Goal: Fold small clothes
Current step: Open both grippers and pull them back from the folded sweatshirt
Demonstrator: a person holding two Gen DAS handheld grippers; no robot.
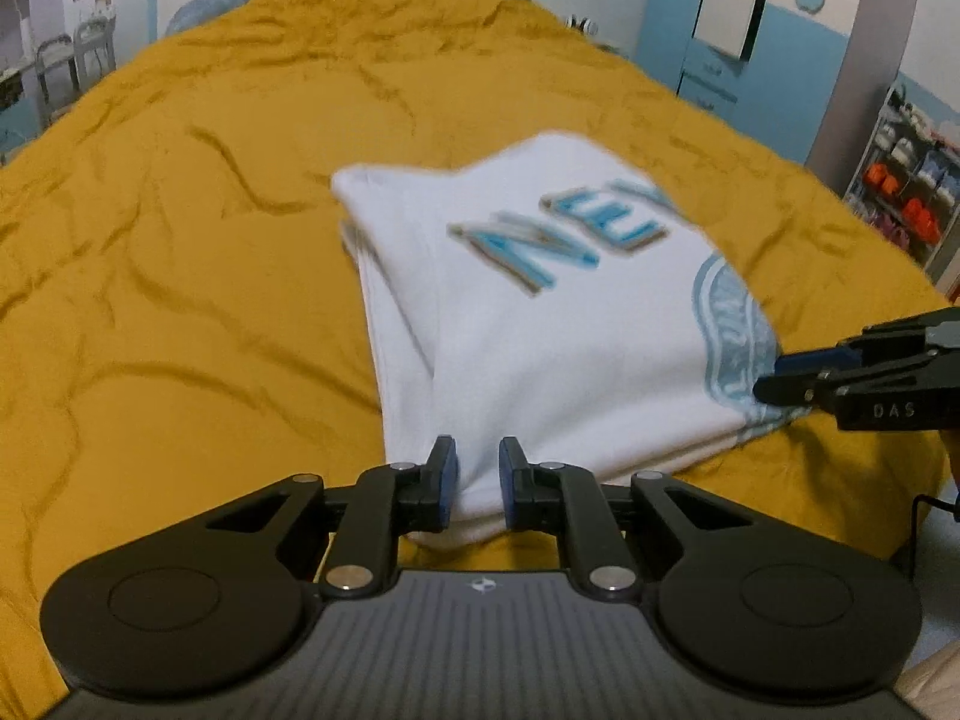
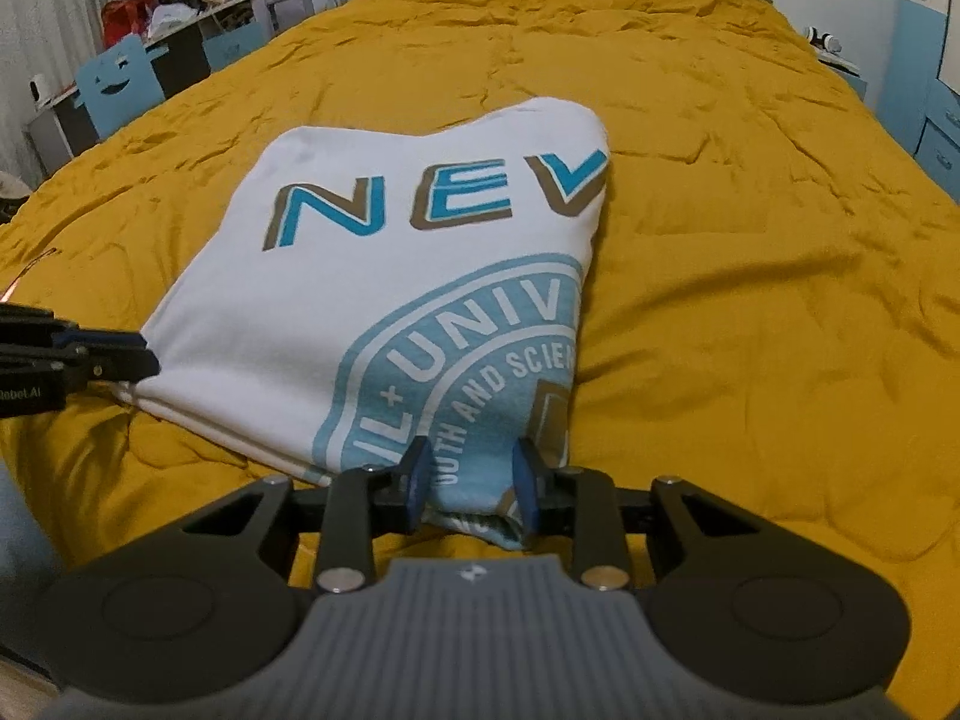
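A white T-shirt point(image 1: 540, 324) with blue "NEV" lettering and a light blue round emblem lies folded on the mustard bedspread point(image 1: 180, 276); it also shows in the right wrist view point(image 2: 372, 276). My left gripper point(image 1: 478, 483) stands at the shirt's near left corner, its jaws slightly apart with the shirt's edge between them. My right gripper point(image 2: 468, 489) stands at the near right corner, its jaws a little apart around the emblem edge. Each gripper shows from the side in the other view, the right one point(image 1: 774, 378) and the left one point(image 2: 141, 354), both at the shirt's near edge.
The mustard bedspread point(image 2: 750, 276) is wrinkled and stretches far around the shirt. Blue and white cupboards point(image 1: 708, 42) stand at the far right. A desk with a blue chair point(image 2: 120, 84) stands at the far left. Shelves with clothes point(image 1: 912, 180) are at the right.
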